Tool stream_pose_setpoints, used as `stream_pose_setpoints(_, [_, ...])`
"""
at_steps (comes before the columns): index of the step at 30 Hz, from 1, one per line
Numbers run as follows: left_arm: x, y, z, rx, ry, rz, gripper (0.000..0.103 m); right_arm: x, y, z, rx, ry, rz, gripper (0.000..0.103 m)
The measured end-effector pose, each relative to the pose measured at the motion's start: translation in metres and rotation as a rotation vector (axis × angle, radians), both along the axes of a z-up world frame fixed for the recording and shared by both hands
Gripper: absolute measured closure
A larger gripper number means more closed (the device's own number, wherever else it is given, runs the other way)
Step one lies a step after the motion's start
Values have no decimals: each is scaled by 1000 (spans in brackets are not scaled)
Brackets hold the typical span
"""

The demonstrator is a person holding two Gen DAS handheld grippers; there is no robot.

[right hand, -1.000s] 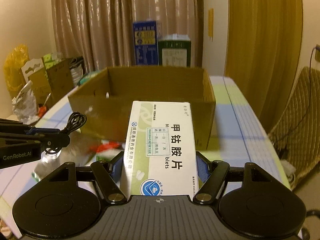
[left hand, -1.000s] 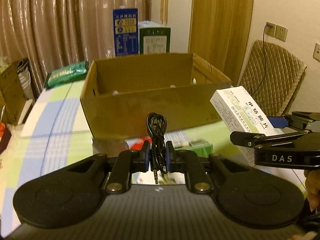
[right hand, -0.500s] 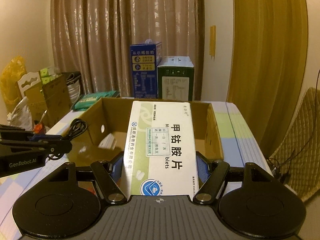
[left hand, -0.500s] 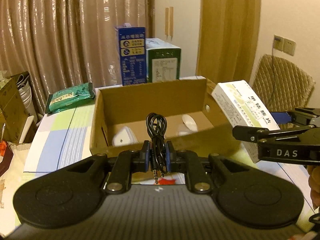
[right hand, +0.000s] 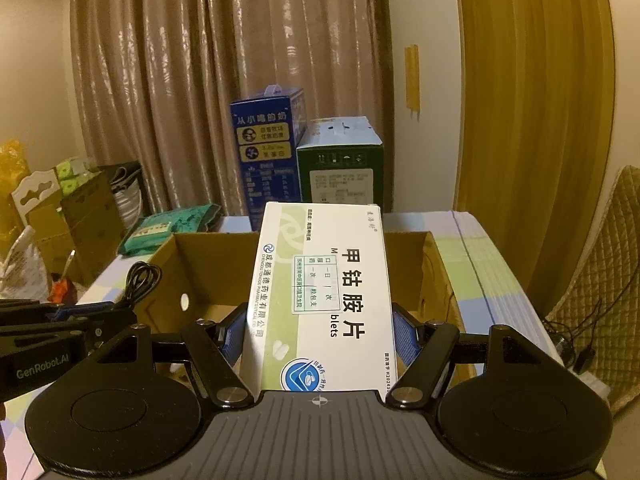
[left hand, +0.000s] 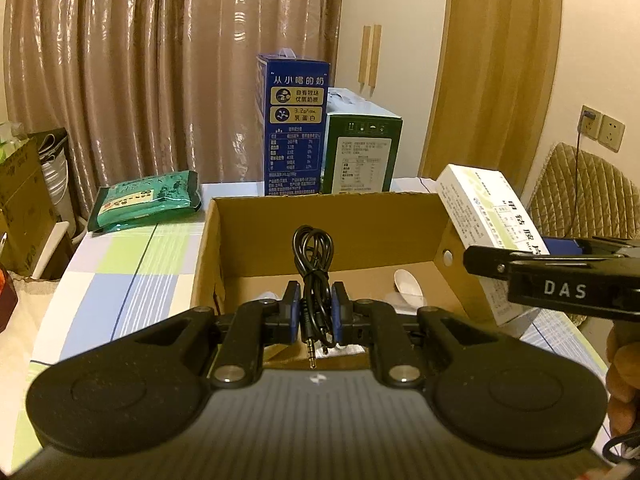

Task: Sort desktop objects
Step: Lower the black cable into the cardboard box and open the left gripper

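Note:
My left gripper is shut on a coiled black audio cable and holds it above the near edge of an open cardboard box. My right gripper is shut on a white and green medicine box, held above the same cardboard box. The medicine box and right gripper show at the right of the left wrist view; the cable and left gripper show at the left of the right wrist view. White objects lie on the box floor.
A tall blue carton and a green carton stand behind the cardboard box. A green packet lies on the checked tablecloth at back left. Curtains hang behind. A padded chair stands at the right.
Both grippers have risen and moved forward, so I look down into the cardboard box; the cable and the medicine box stay gripped.

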State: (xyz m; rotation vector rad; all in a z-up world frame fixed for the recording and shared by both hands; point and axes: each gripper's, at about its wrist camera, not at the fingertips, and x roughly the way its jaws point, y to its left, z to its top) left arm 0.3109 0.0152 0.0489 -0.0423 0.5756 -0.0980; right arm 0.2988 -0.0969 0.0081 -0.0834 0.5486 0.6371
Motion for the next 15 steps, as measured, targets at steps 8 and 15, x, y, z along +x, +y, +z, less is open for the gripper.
stream_pose_setpoints(8, [17,7,-7,-20,9,18,91,5,8,-5,-12,12,1,35])
stream_pose_setpoints(15, [24,9,-11,-27,19,23,91,9,13,-8,-19,10,-6,35])
